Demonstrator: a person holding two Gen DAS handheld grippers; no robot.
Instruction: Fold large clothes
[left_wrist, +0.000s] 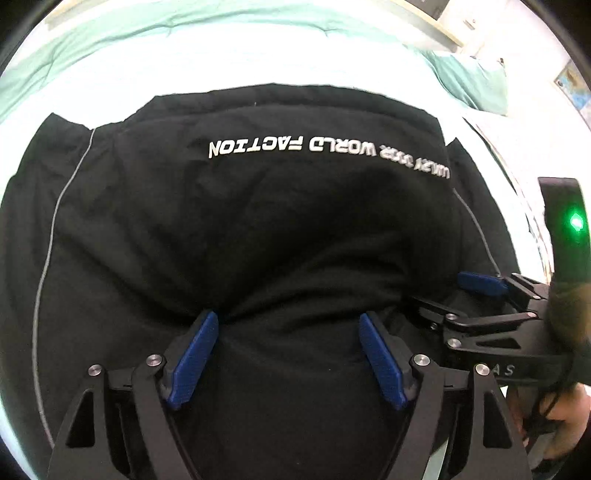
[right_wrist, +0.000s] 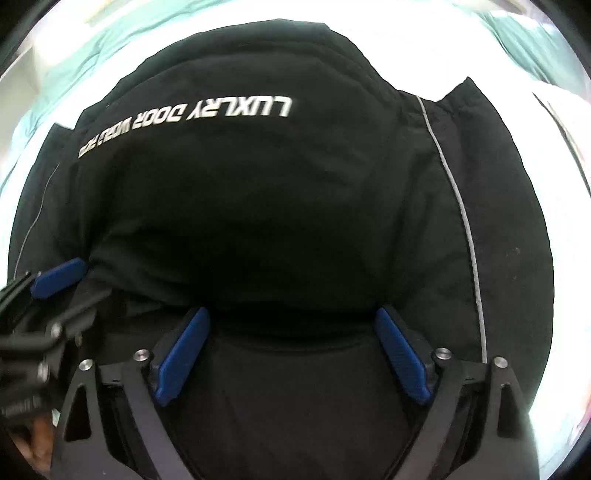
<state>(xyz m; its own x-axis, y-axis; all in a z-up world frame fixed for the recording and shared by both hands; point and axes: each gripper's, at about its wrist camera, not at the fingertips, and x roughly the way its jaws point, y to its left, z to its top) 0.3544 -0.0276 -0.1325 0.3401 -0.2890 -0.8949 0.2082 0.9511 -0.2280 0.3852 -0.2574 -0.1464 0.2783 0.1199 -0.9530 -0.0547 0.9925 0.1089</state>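
Black garment (left_wrist: 258, 221) fills both wrist views; its near edge is cut off behind the gripper frames. White lettering (left_wrist: 295, 146) across it reads upside down; part is blurred in the right wrist view and hard to read. Thin grey piping (right_wrist: 461, 206) runs down each side. Fabric is very dark, so folds near the pads are hard to make out.

Garment lies spread on a bed with a pale sheet (left_wrist: 221, 62) and a green blanket (left_wrist: 92, 33) beyond it. Far background is washed out.

Left gripper (left_wrist: 288, 321) points steeply down over a bunched ridge of cloth, jaws spread wide, blue pads (left_wrist: 192, 358) clear of the fabric, nothing gripped. Right gripper (right_wrist: 291, 317) just beside it, also steeply down, jaws at full spread, holding nothing. A hand (left_wrist: 561, 424) on the right gripper's handle shows at the frame edge, partly cut off.
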